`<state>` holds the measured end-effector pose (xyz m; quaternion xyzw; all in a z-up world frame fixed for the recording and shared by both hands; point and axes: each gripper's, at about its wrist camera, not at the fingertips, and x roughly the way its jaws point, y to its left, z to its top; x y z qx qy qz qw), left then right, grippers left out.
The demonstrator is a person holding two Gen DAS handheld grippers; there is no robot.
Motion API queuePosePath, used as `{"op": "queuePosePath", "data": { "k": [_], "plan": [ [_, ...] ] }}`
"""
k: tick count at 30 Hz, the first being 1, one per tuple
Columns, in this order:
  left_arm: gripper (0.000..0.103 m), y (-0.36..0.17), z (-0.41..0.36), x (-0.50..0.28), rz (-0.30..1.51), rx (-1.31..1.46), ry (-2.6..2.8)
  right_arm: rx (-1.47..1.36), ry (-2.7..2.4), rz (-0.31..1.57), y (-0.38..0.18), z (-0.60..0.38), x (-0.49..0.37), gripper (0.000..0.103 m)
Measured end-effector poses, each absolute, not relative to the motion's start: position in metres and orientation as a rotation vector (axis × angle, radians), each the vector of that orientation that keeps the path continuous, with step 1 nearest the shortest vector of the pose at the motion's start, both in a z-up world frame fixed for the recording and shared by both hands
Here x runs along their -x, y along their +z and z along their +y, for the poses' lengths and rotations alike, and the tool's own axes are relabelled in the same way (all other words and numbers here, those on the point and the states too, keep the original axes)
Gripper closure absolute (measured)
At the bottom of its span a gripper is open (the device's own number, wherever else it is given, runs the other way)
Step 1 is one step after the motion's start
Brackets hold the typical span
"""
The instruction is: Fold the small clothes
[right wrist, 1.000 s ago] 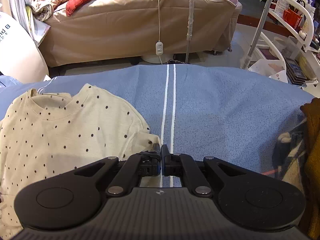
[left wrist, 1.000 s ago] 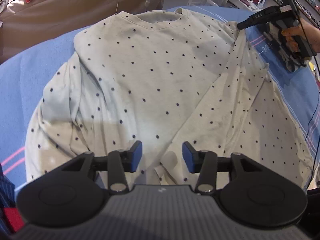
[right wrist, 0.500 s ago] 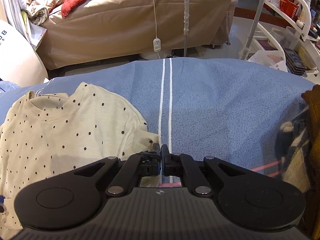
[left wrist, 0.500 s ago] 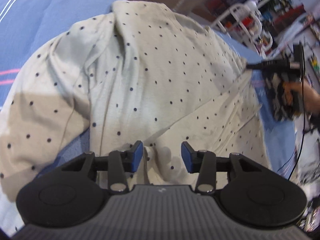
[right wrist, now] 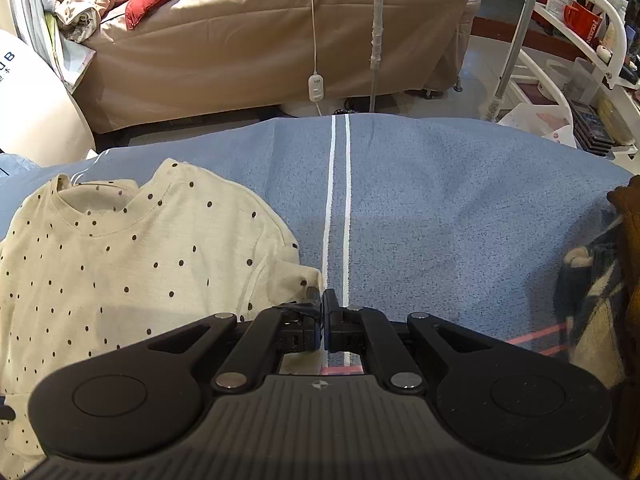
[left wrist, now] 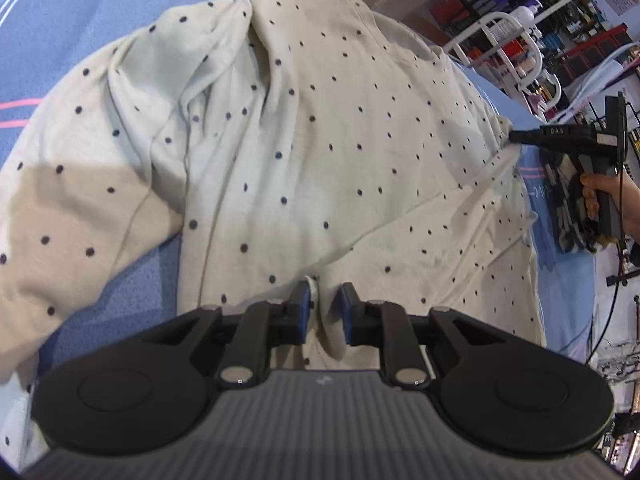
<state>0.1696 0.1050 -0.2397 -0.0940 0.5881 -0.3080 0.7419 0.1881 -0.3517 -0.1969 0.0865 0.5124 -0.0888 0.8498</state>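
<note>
A cream long-sleeved top with dark dots lies spread on a blue blanket, one sleeve folded across its body. My left gripper sits at the top's near hem with its jaws narrowed around a ridge of the fabric, a small gap left. My right gripper is shut on the shoulder edge of the top; in the left wrist view the right gripper pinches the cloth at the far right.
The blue blanket has white and pink stripes. A dark patterned garment and a mustard one lie at the right. A bed, a white rack and a white drum stand beyond.
My left gripper has moved to the top's near hem, and its jaws have closed from wide open to a narrow gap around the cloth. My right gripper stays shut on the shoulder.
</note>
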Motion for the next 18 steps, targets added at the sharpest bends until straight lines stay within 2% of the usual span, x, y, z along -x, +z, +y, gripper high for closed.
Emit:
{"op": "queuePosePath", "data": {
  "k": [2,5,10,14,16,18],
  "plan": [
    [0.099,-0.241,0.105,-0.172,1.306,0.230,-0.668,-0.183,-0.188,1.081,-0.197,-0.352,-0.188,0.100],
    [0.101,-0.242,0.101,-0.169,1.335,0.201,-0.674,-0.187,-0.188,1.079,-0.197,-0.353,-0.188,0.100],
    [0.101,-0.214,0.127,-0.169,1.165,0.338,-0.531,-0.182,-0.192,1.078,-0.196,-0.354,-0.187,0.100],
    [0.101,-0.204,0.130,-0.181,1.148,0.312,-0.515,-0.190,-0.211,1.076,-0.196,-0.357,-0.189,0.100],
    [0.098,-0.210,0.129,-0.185,1.150,0.291,-0.474,-0.178,-0.222,1.076,-0.198,-0.357,-0.190,0.100],
    [0.086,-0.218,0.130,-0.190,1.176,0.301,-0.426,-0.194,-0.229,1.082,-0.201,-0.357,-0.192,0.098]
  ]
}}
